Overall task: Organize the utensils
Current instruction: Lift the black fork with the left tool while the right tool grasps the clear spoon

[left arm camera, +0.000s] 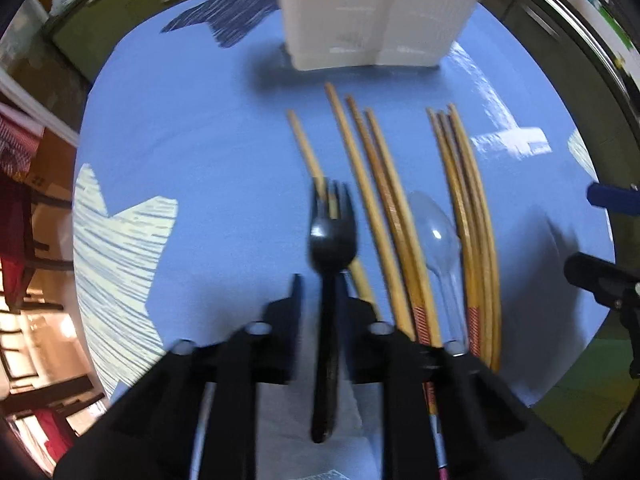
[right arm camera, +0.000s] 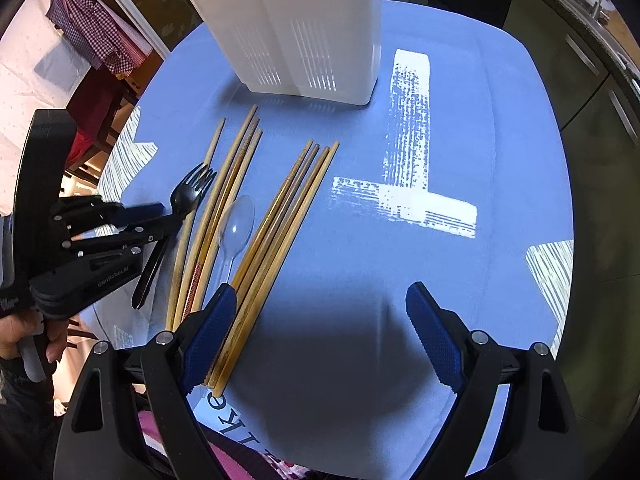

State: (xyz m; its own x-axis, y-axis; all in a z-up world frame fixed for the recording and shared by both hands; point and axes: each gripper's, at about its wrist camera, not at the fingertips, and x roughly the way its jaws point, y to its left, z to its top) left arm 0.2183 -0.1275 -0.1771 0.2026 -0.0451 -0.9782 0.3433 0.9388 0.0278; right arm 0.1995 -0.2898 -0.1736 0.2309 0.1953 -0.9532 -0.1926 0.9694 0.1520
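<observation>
The left hand-held gripper (left arm camera: pixel 320 300) is clenched on the handle of a black plastic fork (left arm camera: pixel 330 236), which hangs tines-forward above the blue cloth-covered tabletop (left arm camera: pixel 208 152), over the loose wooden chopsticks (left arm camera: pixel 384 208) lying there. The grip looks narrow and sits partway along a thin, slick handle, so the fork could pivot or slip out on the way to the white slotted plastic utensil holder (left arm camera: pixel 376 12) standing at the far side; its long tail end could also catch the holder's rim if it goes in at a tilt. The right hand-held gripper (right arm camera: pixel 320 336) is released, jaws wide, empty, its left pad just beside the nearer bundle of chopsticks, and a careless drop could scatter them or pin several at once. Count: one fork, one clear plastic spoon (left arm camera: pixel 434 232) lying between the chopstick groups, one holder, and about eight chopsticks: a single, a group of three, and roughly four more in a tight bundle, hard to separate.
</observation>
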